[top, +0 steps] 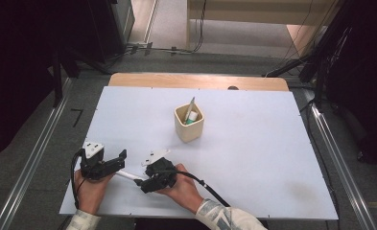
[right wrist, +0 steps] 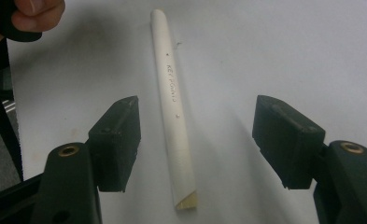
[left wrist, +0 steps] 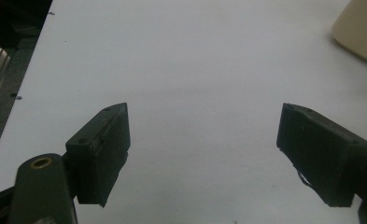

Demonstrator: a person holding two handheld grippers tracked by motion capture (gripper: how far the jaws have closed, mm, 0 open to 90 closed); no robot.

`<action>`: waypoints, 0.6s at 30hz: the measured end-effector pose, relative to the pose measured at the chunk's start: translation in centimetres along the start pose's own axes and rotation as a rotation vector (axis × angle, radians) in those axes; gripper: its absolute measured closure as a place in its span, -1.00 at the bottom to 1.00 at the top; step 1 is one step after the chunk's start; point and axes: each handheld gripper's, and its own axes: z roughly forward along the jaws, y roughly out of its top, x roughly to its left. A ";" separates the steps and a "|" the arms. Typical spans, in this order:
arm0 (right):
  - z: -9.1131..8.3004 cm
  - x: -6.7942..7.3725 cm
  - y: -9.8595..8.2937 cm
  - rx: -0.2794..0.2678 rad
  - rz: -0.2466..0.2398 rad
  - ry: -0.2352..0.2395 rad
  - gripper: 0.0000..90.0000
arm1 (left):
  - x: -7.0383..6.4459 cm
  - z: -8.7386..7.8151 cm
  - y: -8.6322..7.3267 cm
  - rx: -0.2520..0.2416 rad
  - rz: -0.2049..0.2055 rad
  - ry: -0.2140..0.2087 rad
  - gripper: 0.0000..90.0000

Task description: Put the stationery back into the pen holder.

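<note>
Right gripper (right wrist: 195, 140) gapes wide astride white stick (right wrist: 174, 107), untouched.

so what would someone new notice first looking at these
Probably the white stick lying flat on the white table between the open jaws of the right hand-held gripper, near the front edge. Next, the cream square cup at the table's middle, with a pen-like item leaning in it. The left hand-held gripper is open too, over bare table.
</note>
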 end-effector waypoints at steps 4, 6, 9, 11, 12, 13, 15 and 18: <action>0.4 0.3 0.0 0.007 -0.006 0.003 -0.31 | 0.0 0.0 0.0 0.000 0.000 -0.001 -0.60; 0.5 0.4 0.0 0.006 -0.013 0.001 -0.31 | 0.0 0.0 0.0 0.002 0.001 0.000 -0.60; 0.7 0.6 0.0 0.010 -0.022 -0.006 -0.29 | 0.0 0.0 0.0 0.000 -0.001 -0.001 -0.60; 0.9 0.7 -0.1 0.015 -0.028 -0.008 -0.27 | 0.0 0.0 0.0 0.001 -0.001 0.000 -0.60; 0.9 0.8 -0.2 0.018 -0.033 -0.015 -0.25 | 0.0 0.0 0.0 0.001 0.000 0.000 -0.60; 1.0 0.9 -0.2 0.022 -0.037 -0.022 -0.22 | 0.0 0.0 0.0 0.002 0.000 0.000 -0.60; 1.2 1.0 -0.3 0.021 -0.049 -0.028 -0.16 | 0.0 0.0 0.0 0.001 0.001 -0.002 -0.60; 1.3 1.2 -0.4 0.022 -0.059 -0.043 -0.08 | 0.0 0.0 0.0 0.003 0.001 -0.002 -0.60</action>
